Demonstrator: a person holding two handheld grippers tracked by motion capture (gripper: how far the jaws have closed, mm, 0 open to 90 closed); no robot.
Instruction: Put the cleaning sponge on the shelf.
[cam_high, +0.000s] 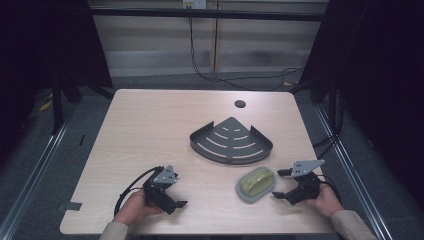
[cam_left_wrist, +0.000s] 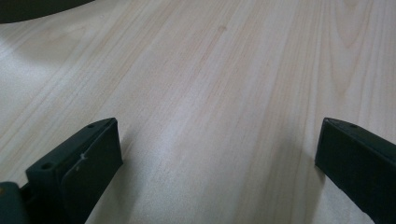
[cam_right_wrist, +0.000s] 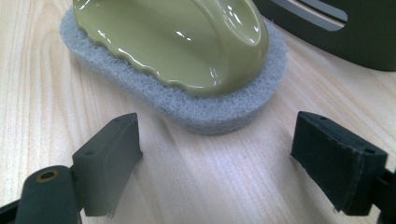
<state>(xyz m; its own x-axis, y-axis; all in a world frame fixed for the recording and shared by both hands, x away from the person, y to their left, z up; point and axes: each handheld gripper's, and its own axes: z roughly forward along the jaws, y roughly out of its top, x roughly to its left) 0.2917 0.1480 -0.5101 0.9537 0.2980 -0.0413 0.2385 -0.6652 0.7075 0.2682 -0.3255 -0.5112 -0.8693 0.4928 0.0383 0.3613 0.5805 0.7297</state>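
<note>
A scrubbing pad (cam_high: 256, 184) with an olive-green moulded handle on a grey abrasive base lies on the light wooden table (cam_high: 150, 130), toward the near right, just in front of a dark, fan-shaped slotted tray (cam_high: 231, 140). The pad is an oblong with rounded ends; in the high view its long axis runs diagonally, from the near left up toward the far right. The glossy handle has a wavy lower edge and rises in a smooth hump, which seems higher toward the end nearer the tray, though the right gripper view crops it.

The right gripper (cam_high: 282, 184) sits just right of the pad, jaws spread wide and pointing at its end without touching it. The left gripper (cam_high: 176, 190) rests near the front left of the table, well apart from the pad, its jaws also wide apart over bare wood.
</note>
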